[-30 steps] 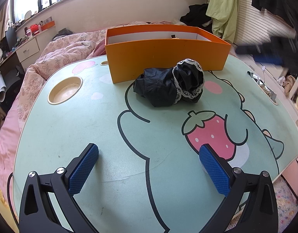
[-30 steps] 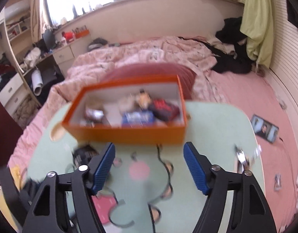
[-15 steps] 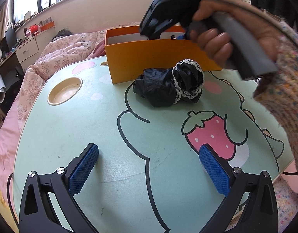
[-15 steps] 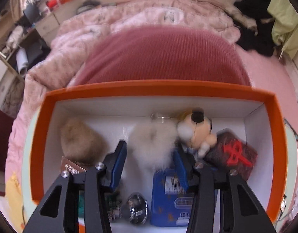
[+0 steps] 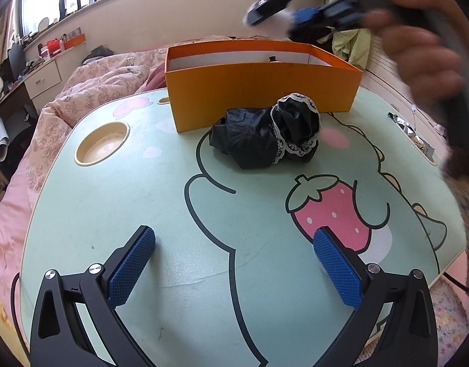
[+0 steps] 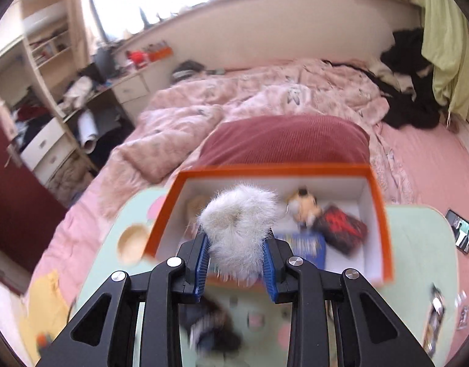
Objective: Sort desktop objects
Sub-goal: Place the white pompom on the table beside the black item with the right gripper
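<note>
In the right wrist view my right gripper [image 6: 236, 260] is shut on a white fluffy pom-pom [image 6: 239, 223] and holds it in the air above the orange box [image 6: 161, 223]. Inside the box lie a small plush figure [image 6: 304, 206], a dark red pouch [image 6: 341, 227] and a blue packet [image 6: 304, 244]. The left wrist view shows that gripper [image 5: 283, 18] blurred above the box [image 5: 258, 91], with a hand [image 5: 424, 49] on it. My left gripper [image 5: 234, 266] hangs open over the green table [image 5: 136, 195], nothing between its pads. A black lace-trimmed cloth [image 5: 268, 134] lies before the box.
A round cup recess [image 5: 101, 143] sits at the table's left. Foil wrappers [image 5: 411, 131] lie near its right edge. Beyond the table are a bed with pink bedding [image 6: 234, 104], a red cushion [image 6: 286, 140] and shelves [image 6: 44, 98] at the left.
My right gripper has shut on the white pom-pom in the box and lifted it up and back out. The left gripper has not moved.
</note>
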